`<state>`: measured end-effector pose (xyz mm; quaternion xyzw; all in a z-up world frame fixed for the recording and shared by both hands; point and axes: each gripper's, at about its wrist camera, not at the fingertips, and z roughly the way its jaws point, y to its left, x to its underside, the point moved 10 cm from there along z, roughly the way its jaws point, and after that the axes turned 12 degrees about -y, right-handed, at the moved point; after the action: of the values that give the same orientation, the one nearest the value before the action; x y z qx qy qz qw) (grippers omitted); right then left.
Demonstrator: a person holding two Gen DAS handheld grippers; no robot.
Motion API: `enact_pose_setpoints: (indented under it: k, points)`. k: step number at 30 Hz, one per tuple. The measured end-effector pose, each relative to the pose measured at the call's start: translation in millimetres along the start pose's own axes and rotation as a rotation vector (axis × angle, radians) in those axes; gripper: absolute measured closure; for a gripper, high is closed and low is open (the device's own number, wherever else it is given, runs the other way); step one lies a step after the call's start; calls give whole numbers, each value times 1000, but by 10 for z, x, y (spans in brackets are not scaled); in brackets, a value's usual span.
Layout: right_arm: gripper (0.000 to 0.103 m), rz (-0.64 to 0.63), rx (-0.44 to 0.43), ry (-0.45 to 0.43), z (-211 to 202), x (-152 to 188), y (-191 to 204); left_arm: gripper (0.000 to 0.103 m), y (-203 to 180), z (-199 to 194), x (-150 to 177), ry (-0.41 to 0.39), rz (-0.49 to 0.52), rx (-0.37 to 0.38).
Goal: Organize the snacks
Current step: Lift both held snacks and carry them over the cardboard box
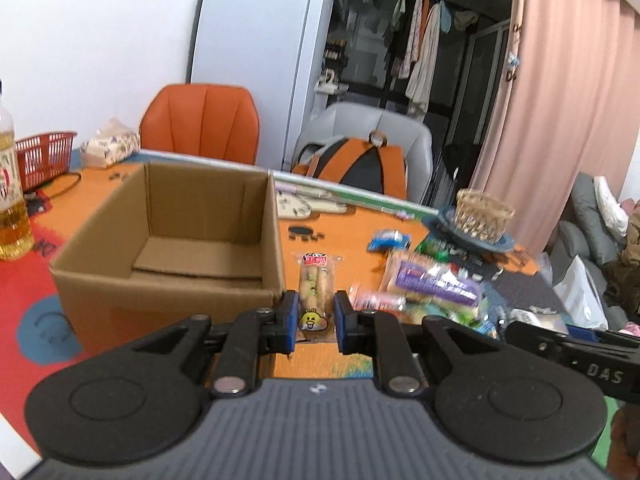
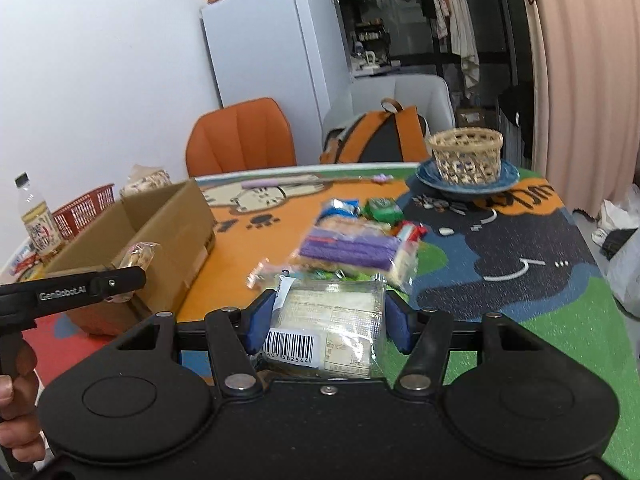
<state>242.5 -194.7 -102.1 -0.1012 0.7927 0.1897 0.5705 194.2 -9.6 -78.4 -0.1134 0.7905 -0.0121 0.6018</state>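
Snack stick (image 1: 314, 298) pinched between left jaws, sandwich pack (image 2: 328, 320) between right jaws

"GenRobot.AI" printed white on my left gripper (image 2: 120, 280), seen from right wrist view. "DAS" on my right gripper (image 1: 576, 340), seen from left wrist view. Barcode digits "407 582544" on clear-wrapped packet (image 2: 328, 328) between my right jaws. Bottle label (image 2: 40, 236): characters unreadable.
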Motion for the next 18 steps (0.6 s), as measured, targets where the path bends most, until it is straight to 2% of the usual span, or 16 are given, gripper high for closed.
enact_pose_setpoints:
  k: [9, 18]
  points:
    - [46, -34, -41, -44, -99, -198, 276, 86, 58, -316, -302, -75, -20, 18]
    - [46, -50, -89, -66, -108, -322, 567, 86, 295, -438, -427, -108, -23, -23]
